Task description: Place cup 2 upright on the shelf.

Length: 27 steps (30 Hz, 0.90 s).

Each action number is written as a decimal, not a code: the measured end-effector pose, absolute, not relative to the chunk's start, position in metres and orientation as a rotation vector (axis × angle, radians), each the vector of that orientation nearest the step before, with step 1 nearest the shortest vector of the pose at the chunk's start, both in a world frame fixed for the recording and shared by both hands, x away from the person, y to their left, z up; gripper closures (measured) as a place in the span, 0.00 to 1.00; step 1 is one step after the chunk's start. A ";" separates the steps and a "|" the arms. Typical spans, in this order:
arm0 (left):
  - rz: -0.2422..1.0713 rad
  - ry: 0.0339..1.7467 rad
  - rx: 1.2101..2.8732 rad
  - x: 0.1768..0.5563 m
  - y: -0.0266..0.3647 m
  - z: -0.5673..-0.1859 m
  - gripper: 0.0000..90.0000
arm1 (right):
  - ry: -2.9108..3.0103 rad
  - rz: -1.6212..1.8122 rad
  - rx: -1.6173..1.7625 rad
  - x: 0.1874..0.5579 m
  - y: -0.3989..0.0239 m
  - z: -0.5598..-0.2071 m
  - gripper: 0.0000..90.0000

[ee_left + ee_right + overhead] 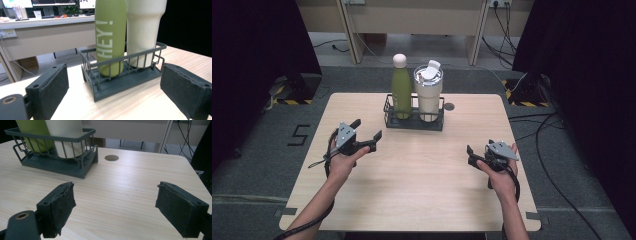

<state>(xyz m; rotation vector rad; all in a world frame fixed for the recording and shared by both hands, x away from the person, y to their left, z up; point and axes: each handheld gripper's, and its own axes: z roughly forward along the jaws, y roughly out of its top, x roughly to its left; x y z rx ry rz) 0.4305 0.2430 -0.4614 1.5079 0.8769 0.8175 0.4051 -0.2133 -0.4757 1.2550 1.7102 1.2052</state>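
Green bottle [401, 92] stands upright in the rack [414, 120] at the counter's far edge, nearest the left gripper [364, 136], both grippers' fingers wide open, empty.

We lose the tops of the green "HEY!" bottle [110, 37] and cream tumbler [143, 27] off the frame in the left gripper view, items on the far desk too blurry to make out

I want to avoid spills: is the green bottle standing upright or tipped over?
Upright. The green bottle stands in the dark wire rack beside the cream tumbler, cap on top.
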 end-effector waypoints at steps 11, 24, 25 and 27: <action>0.809 0.907 1.510 0.407 0.261 -0.480 0.09 | 1.712 1.204 1.256 0.405 -0.212 -0.476 0.17; 0.795 0.941 1.516 0.395 0.265 -0.500 0.09 | 1.730 1.212 1.244 0.405 -0.206 -0.478 0.17; 0.795 0.940 1.517 0.395 0.265 -0.500 0.09 | 1.728 1.213 1.244 0.405 -0.206 -0.478 0.17; 0.796 0.942 1.517 0.396 0.264 -0.500 0.09 | 1.725 1.216 1.245 0.405 -0.206 -0.477 0.16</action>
